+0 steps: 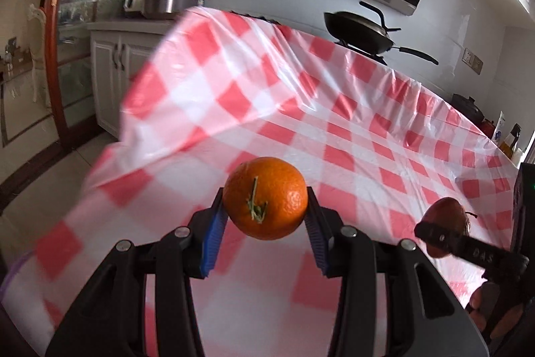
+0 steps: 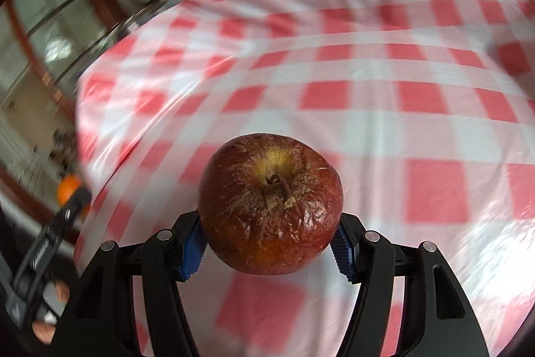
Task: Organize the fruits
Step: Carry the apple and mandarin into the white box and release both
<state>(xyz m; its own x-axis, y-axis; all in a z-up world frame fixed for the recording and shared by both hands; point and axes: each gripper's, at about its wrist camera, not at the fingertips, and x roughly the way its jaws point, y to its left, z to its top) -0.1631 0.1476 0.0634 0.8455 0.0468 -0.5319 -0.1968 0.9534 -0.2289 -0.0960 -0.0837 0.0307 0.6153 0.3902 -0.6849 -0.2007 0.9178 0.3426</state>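
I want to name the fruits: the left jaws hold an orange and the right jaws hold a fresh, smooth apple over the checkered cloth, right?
Almost. The apple in the right gripper is not fresh and smooth: the right wrist view shows its red skin wrinkled and shrivelled. The rest holds: the left gripper holds an orange over the red-and-white checkered cloth.

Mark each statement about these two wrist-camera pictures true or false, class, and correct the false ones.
1. The left gripper holds a round orange tangerine. True.
2. The right gripper is open with nothing in it. False: it is shut on a wrinkled dark red apple.
3. The red-and-white checked plastic tablecloth lies under both fruits. True.
4. The tangerine rests on the cloth. False: it is held above it.
5. A black frying pan stands behind the table. True.
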